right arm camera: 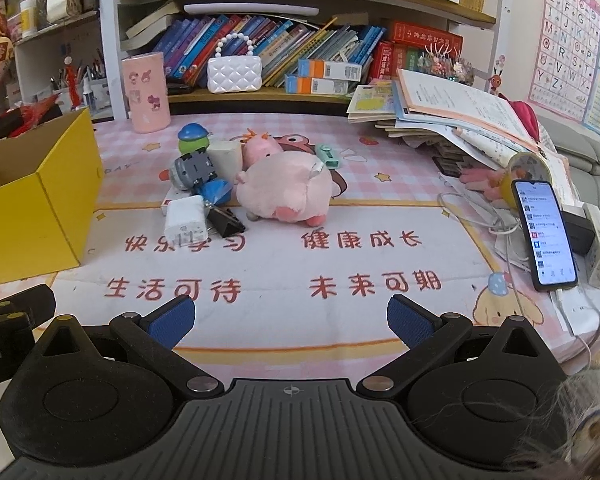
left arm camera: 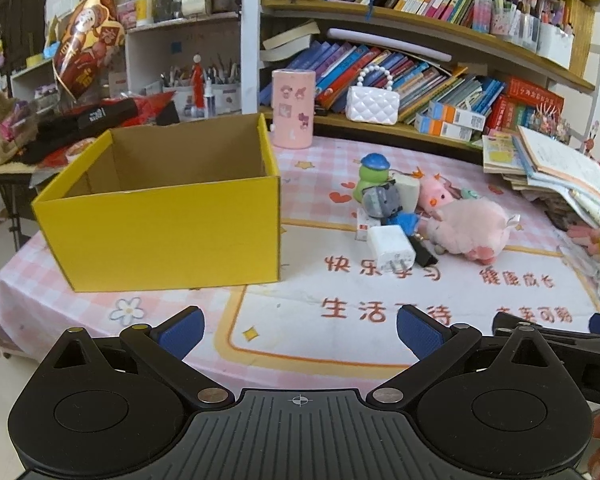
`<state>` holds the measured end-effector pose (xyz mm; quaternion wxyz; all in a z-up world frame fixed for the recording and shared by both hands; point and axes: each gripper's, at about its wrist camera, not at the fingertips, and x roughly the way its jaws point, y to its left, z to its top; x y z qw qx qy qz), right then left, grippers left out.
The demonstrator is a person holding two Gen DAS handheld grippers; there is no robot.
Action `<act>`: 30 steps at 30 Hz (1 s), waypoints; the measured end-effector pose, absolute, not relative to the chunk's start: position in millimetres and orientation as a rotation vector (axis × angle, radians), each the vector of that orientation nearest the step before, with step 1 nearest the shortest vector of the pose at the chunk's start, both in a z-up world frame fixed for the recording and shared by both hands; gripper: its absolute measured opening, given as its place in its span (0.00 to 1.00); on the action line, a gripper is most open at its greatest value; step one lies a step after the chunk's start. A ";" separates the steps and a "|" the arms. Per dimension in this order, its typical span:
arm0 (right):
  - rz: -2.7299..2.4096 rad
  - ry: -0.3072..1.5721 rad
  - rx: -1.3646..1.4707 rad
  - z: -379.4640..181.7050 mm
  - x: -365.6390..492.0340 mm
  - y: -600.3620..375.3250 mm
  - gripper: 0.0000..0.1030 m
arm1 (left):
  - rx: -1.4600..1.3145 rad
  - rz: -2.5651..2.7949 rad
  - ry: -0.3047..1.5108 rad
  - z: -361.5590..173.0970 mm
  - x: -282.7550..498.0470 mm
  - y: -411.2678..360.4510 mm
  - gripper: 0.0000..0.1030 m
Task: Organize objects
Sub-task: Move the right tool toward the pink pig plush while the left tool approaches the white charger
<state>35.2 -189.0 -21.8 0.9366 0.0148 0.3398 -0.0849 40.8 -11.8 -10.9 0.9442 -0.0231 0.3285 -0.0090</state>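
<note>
The left claw hangs over the near edge of the counter, its blue pads spread wide with nothing between them. Ahead and to its left stands the yellow box, open at the top, with nothing visible inside from this angle. Ahead and to its right, well apart from the pads, lies the cluster of small things.

The right claw is likewise wide apart and holds nothing, its pads above the printed red characters on the pink checked cloth. The cluster lies ahead and slightly left of it: a white charger nearest, a black binder clip just beside it, a pink plush pig on its side to the right, a grey toy car tipped up behind the charger, a green figure with a blue cap, a smaller pink plush, and a mint-green object too small to identify.

A pink cylinder stands at the back of the counter, a stack of open books at the right, and a lit phone leans near the right edge with white cables beside it. Crowded bookshelves with a white quilted purse fill the wall behind.
</note>
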 end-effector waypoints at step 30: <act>0.017 0.704 -0.060 -31.9 154.3 -245.9 1.00 | -0.134 0.171 0.727 -18.3 102.9 -65.1 1.00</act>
